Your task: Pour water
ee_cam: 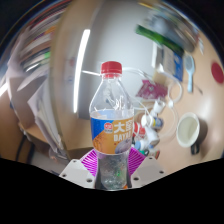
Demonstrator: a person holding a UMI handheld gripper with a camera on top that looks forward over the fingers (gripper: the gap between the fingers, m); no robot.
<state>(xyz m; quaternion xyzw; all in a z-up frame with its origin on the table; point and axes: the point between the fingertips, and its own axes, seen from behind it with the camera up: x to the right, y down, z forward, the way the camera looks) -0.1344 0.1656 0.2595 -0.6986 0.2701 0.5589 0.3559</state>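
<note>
The gripper (112, 172) is closed on the lower body of the water bottle (111, 125), holding it tilted with its red cap (112, 68) on, probably to carry it toward the white cup (187, 129) beside the bottle.

The clear plastic water bottle with a red cap and orange label (110, 125) stands upright between the two pads (92, 165) of the gripper (111, 168), its base down among the fingers and its cap at the far end. To its right, near, sits a white round cup (187, 128) on the pale table surface (170, 155), tilted in this view. Small white and red items (147, 135) lie between the bottle and that cup.
</note>
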